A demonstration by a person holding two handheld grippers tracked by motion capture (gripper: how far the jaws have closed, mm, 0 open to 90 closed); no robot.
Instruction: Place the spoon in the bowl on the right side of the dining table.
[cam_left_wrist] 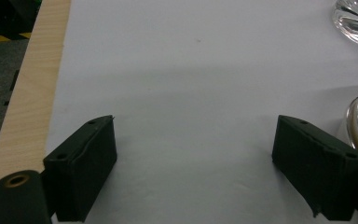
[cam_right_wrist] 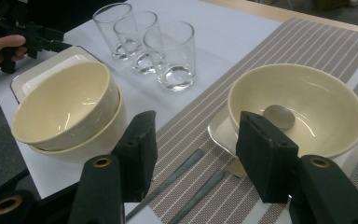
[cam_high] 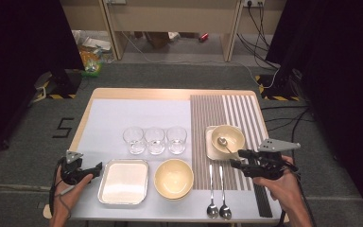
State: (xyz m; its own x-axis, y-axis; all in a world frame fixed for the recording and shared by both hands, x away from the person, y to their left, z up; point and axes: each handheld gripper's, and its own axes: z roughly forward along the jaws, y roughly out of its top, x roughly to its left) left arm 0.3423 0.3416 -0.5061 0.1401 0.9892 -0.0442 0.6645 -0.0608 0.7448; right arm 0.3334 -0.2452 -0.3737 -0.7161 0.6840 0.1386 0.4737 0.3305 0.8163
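- The work in hand appears to be table setting: a spoon [cam_high: 224, 143] lies in the bowl [cam_high: 228, 137] on a small plate [cam_high: 210, 146] on the striped mat [cam_high: 220, 111].
- The right gripper [cam_high: 235, 158] is held just beside that bowl, its jaws released and nothing between them; in the right gripper view the bowl [cam_right_wrist: 298, 109] sits just past the right jaw.
- The left gripper [cam_high: 98, 167] rests by the tray [cam_high: 123, 182], jaws wide apart over bare tablecloth [cam_left_wrist: 191, 84], empty.
- Two more spoons [cam_high: 218, 209] lie on the mat near the table edge, handles pointing away from the person.
- These spoons are judged light, stiff, thin and slippery; lying flat, they are best pinched across the handle near mid-length, jaws lowered close to the mat.
- The stacked bowls [cam_high: 173, 178] and three glasses [cam_high: 155, 140] are likely fragile and smooth; a rim grip would be needed, with care against knocking neighbours.
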